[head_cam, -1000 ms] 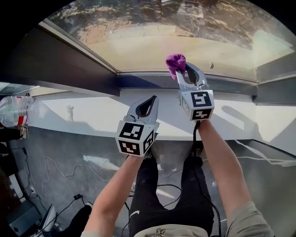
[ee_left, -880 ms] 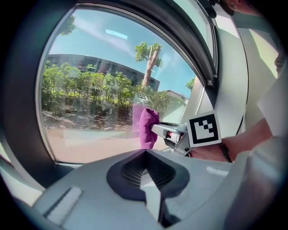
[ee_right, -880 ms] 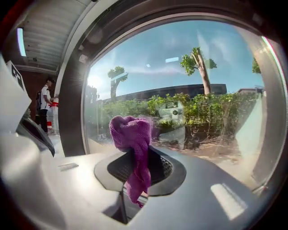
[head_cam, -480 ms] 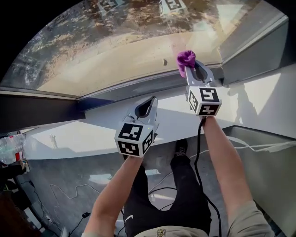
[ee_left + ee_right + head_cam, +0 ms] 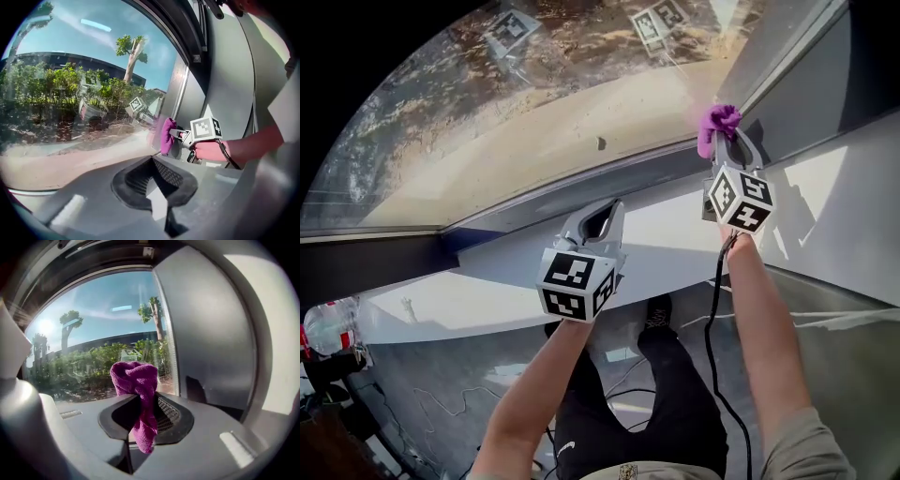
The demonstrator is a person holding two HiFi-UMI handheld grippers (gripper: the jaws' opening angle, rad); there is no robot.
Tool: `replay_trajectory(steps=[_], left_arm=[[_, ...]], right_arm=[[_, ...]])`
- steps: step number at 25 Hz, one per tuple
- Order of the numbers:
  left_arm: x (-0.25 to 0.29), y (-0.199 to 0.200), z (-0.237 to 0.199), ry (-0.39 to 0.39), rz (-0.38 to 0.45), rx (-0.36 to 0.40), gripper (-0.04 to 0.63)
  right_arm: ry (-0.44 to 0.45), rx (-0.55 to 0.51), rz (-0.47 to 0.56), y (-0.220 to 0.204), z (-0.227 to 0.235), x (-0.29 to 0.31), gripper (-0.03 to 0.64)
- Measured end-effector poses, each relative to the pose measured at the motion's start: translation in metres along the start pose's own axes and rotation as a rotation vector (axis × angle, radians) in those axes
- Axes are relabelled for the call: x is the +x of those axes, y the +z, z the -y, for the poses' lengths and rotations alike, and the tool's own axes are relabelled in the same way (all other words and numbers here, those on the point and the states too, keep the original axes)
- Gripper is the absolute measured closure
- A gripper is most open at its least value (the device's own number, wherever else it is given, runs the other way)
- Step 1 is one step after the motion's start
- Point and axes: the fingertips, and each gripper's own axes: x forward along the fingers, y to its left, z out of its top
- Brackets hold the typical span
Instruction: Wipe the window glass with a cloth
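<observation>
Pinched between the pressed-in jaws of the right gripper (image 5: 140, 401): a bunched purple cloth (image 5: 137, 378), wadded up past the fingertips, with a short tail hanging down between the pads. Held up at the lower right corner of the window glass (image 5: 534, 112), just beside the grey upright of the frame (image 5: 806, 66); actual contact between wad and pane not clear from any view. Below the glass and well to the left of that corner, over the white sill (image 5: 675, 239): the left gripper (image 5: 602, 212), tips closed on each other with nothing between them, pointed up toward the bottom rail of the glass but apart from it. On the glass between the two grippers, somewhat above the bottom rail: one small dark speck (image 5: 601, 143). Near the top of the glass: faint reflections of square markers (image 5: 511, 28). Beyond the glass: sandy ground, green shrubs, a few trees, blue sky. Down from the right gripper, away from the glass: a black cable (image 5: 712, 319) along the bare forearm. Far below the glass at the lower left, past the end of the sill: a clear plastic bottle (image 5: 326, 323) with a red label, lying on its side as far as can be made out.
</observation>
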Motion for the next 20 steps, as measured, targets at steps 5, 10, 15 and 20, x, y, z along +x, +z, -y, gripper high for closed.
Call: replay_trajectory(steps=[5,10,15,20], left_arm=[[0.018,-0.002,0.015,-0.010,-0.026,0.010,0.595],[0.018,0.002,0.017,-0.016,-0.022,0.005,0.594],[-0.002,-0.003,0.002,-0.012,-0.017,-0.012,0.594],[-0.043,-0.016,-0.018,0.007,-0.019,-0.026,0.594]], right_arm=[[-0.081,0.106,-0.003,-0.007,0.034,0.004,0.520],[-0.215,0.208,-0.024,-0.012,0.056,0.002,0.522],[-0.260,0.224,-0.035,-0.009,0.044,-0.010,0.520],[-0.203,0.145,-0.024,-0.006,-0.005,-0.035,0.519]])
